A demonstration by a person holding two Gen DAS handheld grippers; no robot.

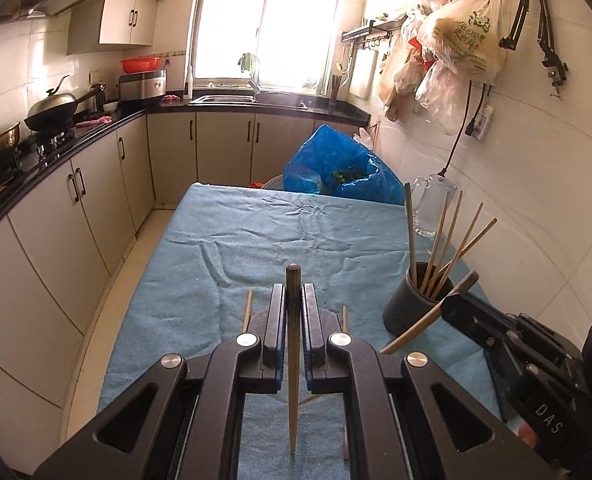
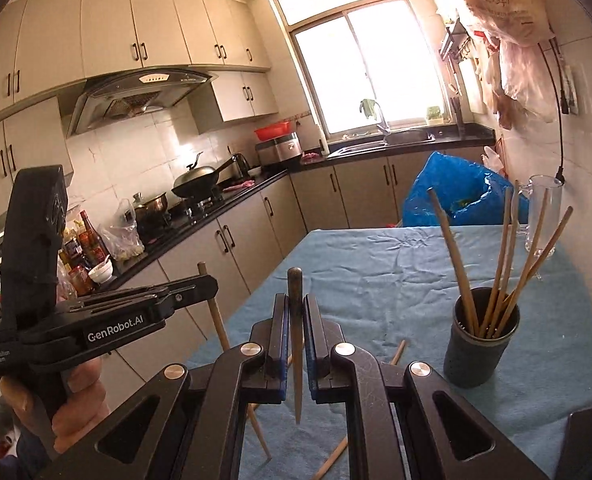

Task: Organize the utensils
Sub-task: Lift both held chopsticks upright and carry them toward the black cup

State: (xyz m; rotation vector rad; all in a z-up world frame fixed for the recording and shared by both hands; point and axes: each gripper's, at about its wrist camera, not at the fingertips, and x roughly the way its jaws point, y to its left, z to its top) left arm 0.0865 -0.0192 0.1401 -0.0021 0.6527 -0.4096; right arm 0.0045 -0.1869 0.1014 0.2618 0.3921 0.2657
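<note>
We hold one wooden chopstick with a dark rounded end (image 1: 293, 344) clamped between the jaws of the left gripper (image 1: 293, 286); its dark end sticks out just past the jaw tips and its pale pointed end runs back toward the camera. A second dark-tipped wooden chopstick (image 2: 296, 340) is pinched the same way in the jaws of the right gripper (image 2: 295, 302), again with the dark end forward of the tips. Both pairs of jaws are closed tight on their sticks.

Ahead of the right jaws and off to their right stands a dark cylindrical holder cup (image 2: 481, 340) on the desk, with several bamboo chopsticks (image 2: 500, 264) leaning in it. Below and beside both jaws a few loose chopsticks (image 2: 398, 352) lie on the crumpled blue cloth (image 1: 288, 232) that covers the desk. Beyond the cup, near the wall, stands a clear glass mug (image 2: 542, 216), and past the far edge of the desk sits a blue plastic bag (image 1: 336, 168). In the right wrist view, the left gripper appears to the left of the jaws, held by a hand (image 2: 76, 404).
</note>
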